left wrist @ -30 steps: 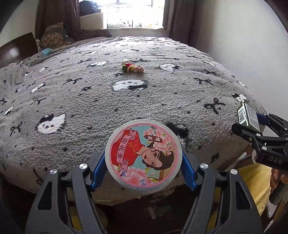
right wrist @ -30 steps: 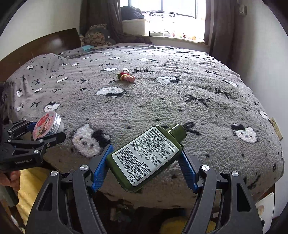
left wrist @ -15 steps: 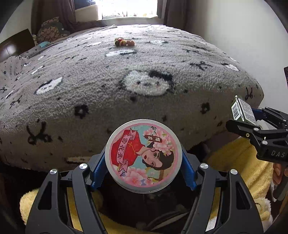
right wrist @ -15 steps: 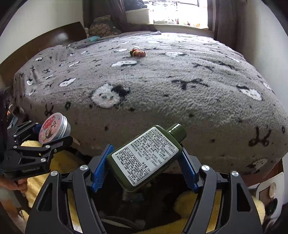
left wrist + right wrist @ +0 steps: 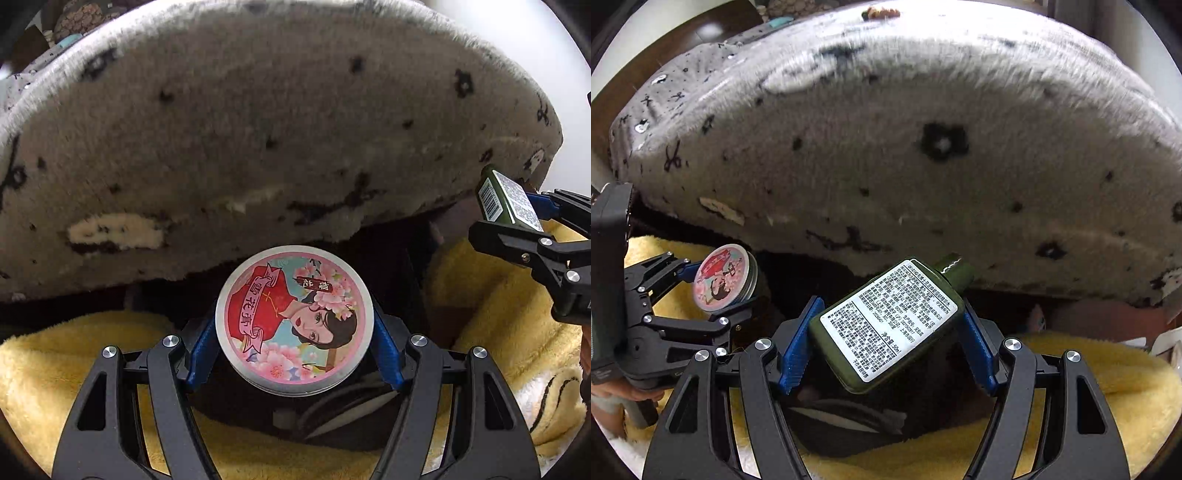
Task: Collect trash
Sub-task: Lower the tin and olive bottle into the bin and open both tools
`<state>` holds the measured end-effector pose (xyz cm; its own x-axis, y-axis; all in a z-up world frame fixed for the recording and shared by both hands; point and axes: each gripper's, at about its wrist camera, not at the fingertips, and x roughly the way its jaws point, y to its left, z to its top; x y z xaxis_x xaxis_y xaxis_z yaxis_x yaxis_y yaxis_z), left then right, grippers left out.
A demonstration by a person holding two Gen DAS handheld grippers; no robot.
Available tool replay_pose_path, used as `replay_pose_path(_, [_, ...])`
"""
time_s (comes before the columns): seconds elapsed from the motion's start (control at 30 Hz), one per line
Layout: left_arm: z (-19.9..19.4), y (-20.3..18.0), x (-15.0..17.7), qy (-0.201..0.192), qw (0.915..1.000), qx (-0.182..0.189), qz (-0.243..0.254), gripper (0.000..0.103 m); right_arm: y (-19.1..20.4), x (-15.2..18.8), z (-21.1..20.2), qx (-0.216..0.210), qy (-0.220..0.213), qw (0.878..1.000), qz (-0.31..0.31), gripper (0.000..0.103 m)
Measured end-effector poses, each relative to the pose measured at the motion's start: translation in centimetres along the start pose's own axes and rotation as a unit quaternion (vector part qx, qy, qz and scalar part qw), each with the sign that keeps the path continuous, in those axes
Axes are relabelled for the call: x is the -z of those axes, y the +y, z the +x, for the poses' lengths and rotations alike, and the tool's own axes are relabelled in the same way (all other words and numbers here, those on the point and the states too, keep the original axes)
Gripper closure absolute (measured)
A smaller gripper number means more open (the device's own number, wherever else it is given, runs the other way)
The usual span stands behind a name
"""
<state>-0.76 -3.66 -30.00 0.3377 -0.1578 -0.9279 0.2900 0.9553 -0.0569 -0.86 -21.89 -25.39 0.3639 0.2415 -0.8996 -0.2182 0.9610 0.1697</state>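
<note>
Round pink-lidded metal tin (image 5: 294, 324) gripped in left gripper (image 5: 294, 349) jaws, flat dark-green plastic bottle (image 5: 888, 325) in right gripper (image 5: 889, 345); neither yet deposited.

So the bed (image 5: 280, 122) fills most of both views, covered in a fuzzy grey blanket (image 5: 923, 155) with little black flower and bow doodles and a few cream patches along the hanging edge. Down below there's a fluffy yellow blanket (image 5: 74, 369) bunched on the floor on both sides of a dark gap under the bed, and a small colourful toy (image 5: 881, 13) sits way up on top of the bed, too blurry to make out.
</note>
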Motion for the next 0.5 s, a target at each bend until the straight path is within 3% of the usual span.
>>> replay_pose_path(0.17, [1.6, 0.1, 0.2, 0.026, 0.9994, 0.021, 0.001, 0.036, -0.4, 0.4, 2.9, -0.013, 0.046, 0.999, 0.021, 0.031])
replay_pose_path(0.5, [3.7, 0.2, 0.0, 0.062, 0.997, 0.047, 0.007, 0.036, -0.2, 0.5, 5.2, -0.023, 0.067, 0.997, 0.043, 0.031])
